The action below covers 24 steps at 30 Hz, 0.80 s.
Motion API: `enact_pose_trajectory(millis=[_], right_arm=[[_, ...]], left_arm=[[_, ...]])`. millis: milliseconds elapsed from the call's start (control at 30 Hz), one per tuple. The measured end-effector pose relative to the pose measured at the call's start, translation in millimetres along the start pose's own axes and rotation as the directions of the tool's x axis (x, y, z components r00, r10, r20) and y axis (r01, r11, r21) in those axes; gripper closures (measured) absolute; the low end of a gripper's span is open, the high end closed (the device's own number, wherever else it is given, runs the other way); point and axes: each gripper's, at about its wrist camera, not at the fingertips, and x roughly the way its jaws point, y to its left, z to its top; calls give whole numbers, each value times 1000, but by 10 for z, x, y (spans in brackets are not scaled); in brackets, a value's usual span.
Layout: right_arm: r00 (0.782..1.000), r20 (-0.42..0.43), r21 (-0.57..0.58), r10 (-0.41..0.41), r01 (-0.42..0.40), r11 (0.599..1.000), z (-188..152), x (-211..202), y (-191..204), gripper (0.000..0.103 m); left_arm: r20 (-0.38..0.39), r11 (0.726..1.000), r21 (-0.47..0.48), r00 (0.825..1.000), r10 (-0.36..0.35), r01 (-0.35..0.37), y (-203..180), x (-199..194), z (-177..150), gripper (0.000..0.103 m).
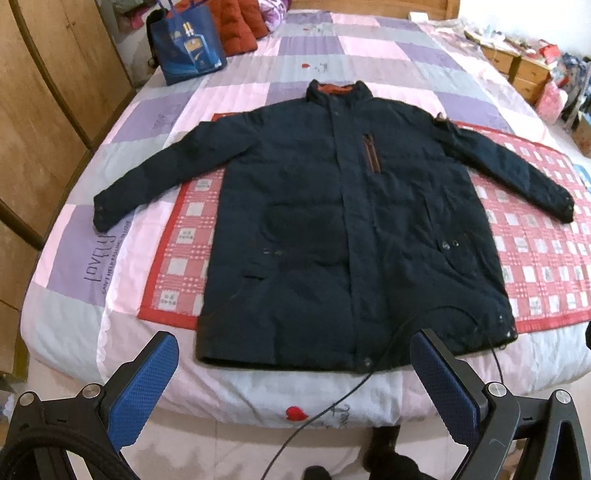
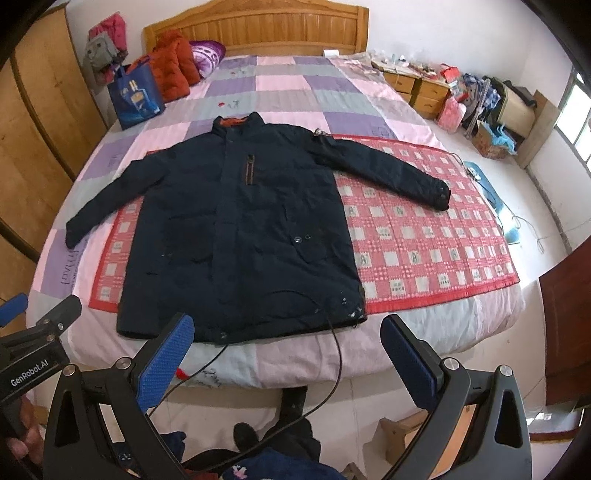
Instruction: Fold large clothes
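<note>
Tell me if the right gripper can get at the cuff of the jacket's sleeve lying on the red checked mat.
Probably yes. The right gripper is open and holds nothing, and the cuff lies flat and uncovered on the red checked mat. Only a thin black cable near the hem hangs close by.

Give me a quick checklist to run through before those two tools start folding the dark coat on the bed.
1. Coat lies flat, front up, sleeves spread: ok.
2. Left tool open and holding nothing: ok.
3. Right tool open and holding nothing: ok.
4. Black cable off the fabric: not ok; it appears to cross the coat's hem in both views.
5. Room on the bed around the coat: ok; the blue bag and the orange jacket sit far back, near the headboard.
6. Zipper fully closed: cannot tell; a flap covers it.
</note>
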Motion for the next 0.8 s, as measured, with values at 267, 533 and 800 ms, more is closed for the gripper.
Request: enact_pose_trajectory(millis=[267, 533, 800], right_arm=[[998, -55, -44, 35, -38, 998, 512, 574, -410, 0], [995, -87, -124, 45, -56, 991, 881, 1354, -587, 0], [995, -97, -193, 14, -32, 981, 821, 2576, -673, 0]], left_arm=[[-60, 1000, 7, 998, 17, -16, -528, 397, 372, 0], [-89, 999, -34, 995, 38, -41, -593, 970, 459, 0], [-130, 994, -73, 989, 67, -77, -279, 2080, 333, 0]])
